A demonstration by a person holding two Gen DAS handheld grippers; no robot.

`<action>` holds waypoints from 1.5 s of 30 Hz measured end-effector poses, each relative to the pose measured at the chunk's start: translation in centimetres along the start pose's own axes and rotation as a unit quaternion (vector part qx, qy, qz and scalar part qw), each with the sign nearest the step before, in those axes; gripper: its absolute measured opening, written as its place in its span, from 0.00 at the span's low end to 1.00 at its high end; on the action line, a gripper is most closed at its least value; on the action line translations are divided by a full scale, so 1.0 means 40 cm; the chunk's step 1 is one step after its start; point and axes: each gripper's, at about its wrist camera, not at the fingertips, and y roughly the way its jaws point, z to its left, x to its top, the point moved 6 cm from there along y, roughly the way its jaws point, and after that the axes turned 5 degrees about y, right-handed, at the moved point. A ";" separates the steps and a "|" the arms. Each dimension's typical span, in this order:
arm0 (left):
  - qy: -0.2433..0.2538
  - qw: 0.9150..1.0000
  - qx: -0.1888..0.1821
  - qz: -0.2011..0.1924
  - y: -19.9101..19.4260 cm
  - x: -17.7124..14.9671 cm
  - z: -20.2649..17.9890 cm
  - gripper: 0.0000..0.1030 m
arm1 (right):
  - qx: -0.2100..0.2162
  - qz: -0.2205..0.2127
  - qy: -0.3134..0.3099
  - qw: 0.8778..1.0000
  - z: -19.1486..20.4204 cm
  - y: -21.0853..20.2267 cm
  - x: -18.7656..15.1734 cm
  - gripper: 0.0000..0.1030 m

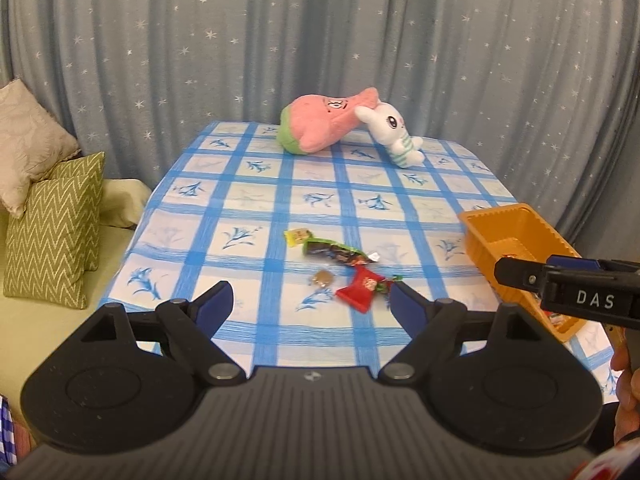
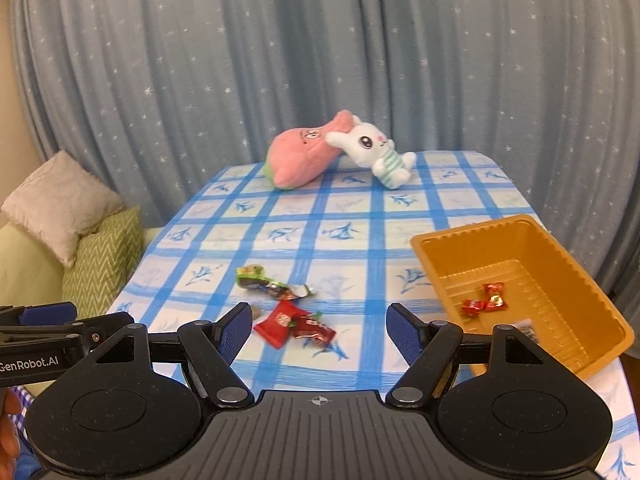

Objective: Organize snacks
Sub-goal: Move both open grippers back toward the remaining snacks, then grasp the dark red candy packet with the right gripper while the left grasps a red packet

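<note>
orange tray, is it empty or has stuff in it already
Not empty. The orange tray holds two red wrapped candies on its floor, plus a pale item near its front wall, partly hidden by the right gripper; most snacks remain on the tablecloth.

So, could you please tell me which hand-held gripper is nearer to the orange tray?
Right. The right hand-held gripper hangs open just left of the orange tray, its right finger beside the tray's near corner. The left hand-held gripper is open farther left, over the loose snacks.
</note>
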 end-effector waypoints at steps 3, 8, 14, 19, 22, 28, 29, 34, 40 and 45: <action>-0.004 1.000 0.002 0.002 0.008 -0.004 0.019 0.81 | 0.003 0.005 -0.007 1.000 0.018 0.017 -0.005 0.72; -0.003 1.000 0.001 0.008 0.038 -0.013 0.039 0.81 | 0.006 0.014 -0.016 1.000 0.039 0.054 -0.017 0.72; 0.002 1.000 -0.005 0.021 0.099 -0.027 0.056 0.81 | 0.004 0.026 -0.015 1.000 0.032 0.110 -0.034 0.72; 0.011 0.999 -0.012 0.035 0.170 -0.042 0.056 0.81 | 0.002 0.039 -0.011 0.999 0.009 0.163 -0.047 0.72; 0.015 0.999 -0.017 0.045 0.212 -0.049 0.054 0.81 | -0.002 0.049 -0.012 0.999 -0.006 0.202 -0.055 0.72; 0.024 0.998 -0.021 0.058 0.292 -0.055 0.051 0.81 | -0.006 0.068 -0.010 0.998 -0.029 0.281 -0.069 0.72; 0.027 0.998 -0.021 0.060 0.304 -0.056 0.050 0.81 | -0.006 0.070 -0.010 0.997 -0.030 0.292 -0.071 0.71; 0.034 0.997 -0.022 0.065 0.357 -0.057 0.048 0.81 | -0.004 0.078 -0.012 0.997 -0.034 0.346 -0.079 0.71; 0.040 0.996 -0.027 0.069 0.408 -0.069 0.039 0.81 | 0.006 0.076 -0.010 0.997 -0.041 0.395 -0.089 0.62; 0.046 0.996 -0.035 0.073 0.441 -0.083 0.026 0.81 | 0.013 0.076 -0.004 0.997 -0.053 0.424 -0.095 0.54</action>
